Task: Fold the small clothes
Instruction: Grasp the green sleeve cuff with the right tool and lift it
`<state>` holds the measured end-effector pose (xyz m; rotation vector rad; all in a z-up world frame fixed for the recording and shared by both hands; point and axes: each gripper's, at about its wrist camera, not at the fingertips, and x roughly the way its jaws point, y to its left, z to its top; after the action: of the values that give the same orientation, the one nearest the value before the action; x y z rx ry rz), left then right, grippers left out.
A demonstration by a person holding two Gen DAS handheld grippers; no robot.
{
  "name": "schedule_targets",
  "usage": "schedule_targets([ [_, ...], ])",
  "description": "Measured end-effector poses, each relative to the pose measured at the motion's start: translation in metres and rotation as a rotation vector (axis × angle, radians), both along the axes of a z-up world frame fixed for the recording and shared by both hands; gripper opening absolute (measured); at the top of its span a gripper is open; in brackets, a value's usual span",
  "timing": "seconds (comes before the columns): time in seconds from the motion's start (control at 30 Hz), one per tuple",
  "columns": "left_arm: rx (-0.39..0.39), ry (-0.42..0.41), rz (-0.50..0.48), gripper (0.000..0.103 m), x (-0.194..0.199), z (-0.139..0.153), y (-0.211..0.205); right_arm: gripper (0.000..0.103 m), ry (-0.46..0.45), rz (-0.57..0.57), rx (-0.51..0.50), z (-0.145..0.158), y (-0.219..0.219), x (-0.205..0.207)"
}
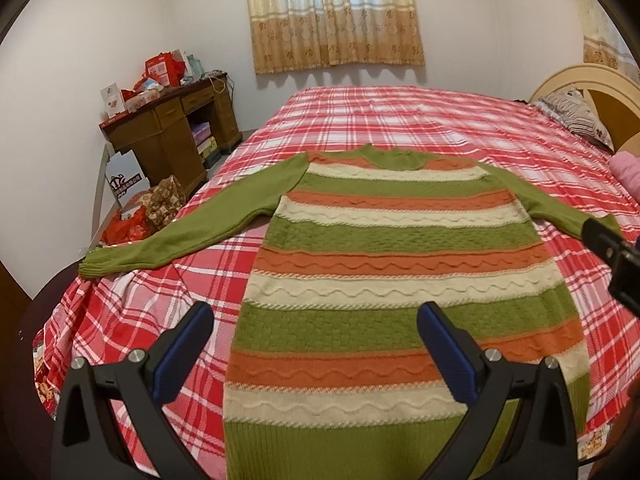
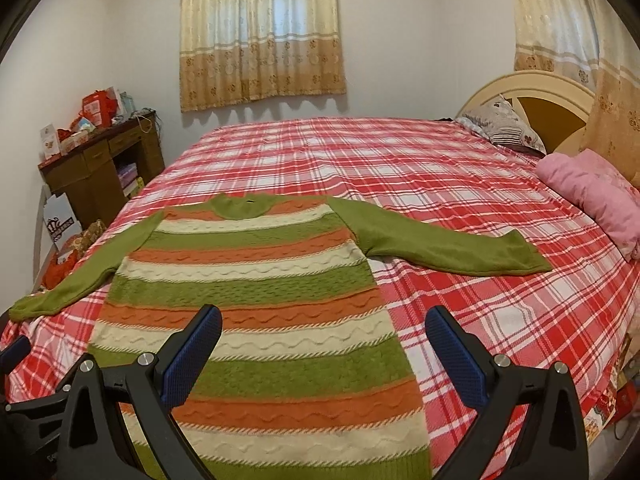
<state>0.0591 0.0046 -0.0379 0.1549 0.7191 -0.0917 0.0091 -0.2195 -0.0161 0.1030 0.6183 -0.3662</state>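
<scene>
A knitted sweater [image 1: 400, 240] [image 2: 256, 292] with green, orange and cream stripes lies flat on the red plaid bed [image 1: 400, 120] [image 2: 400, 168], neck away from me, both green sleeves spread out sideways. My left gripper [image 1: 316, 324] hovers open above the lower left part of the sweater, nothing between its blue pads. My right gripper [image 2: 324, 328] hovers open over the sweater's lower right edge, also holding nothing. The right gripper's body [image 1: 616, 252] shows at the right edge of the left wrist view, near the right sleeve's cuff.
A brown desk [image 1: 172, 128] [image 2: 100, 164] piled with red boxes stands left of the bed, with bags [image 1: 140, 216] on the floor beside it. A pink blanket [image 2: 592, 196] and a pillow [image 2: 504, 124] lie by the headboard at the right. Curtains hang on the far wall.
</scene>
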Motion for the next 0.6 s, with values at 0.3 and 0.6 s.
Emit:
schedule_targets([
  [0.3,-0.020,-0.026,0.013,0.103,0.056,0.001,0.000,0.102,-0.035,-0.127,-0.088,0.013,-0.088,0.033],
  [0.6,0.020,-0.013,0.092,0.103,0.116,-0.032,-0.003,0.101,-0.068,-0.388,0.139,-0.014,-0.291,0.026],
])
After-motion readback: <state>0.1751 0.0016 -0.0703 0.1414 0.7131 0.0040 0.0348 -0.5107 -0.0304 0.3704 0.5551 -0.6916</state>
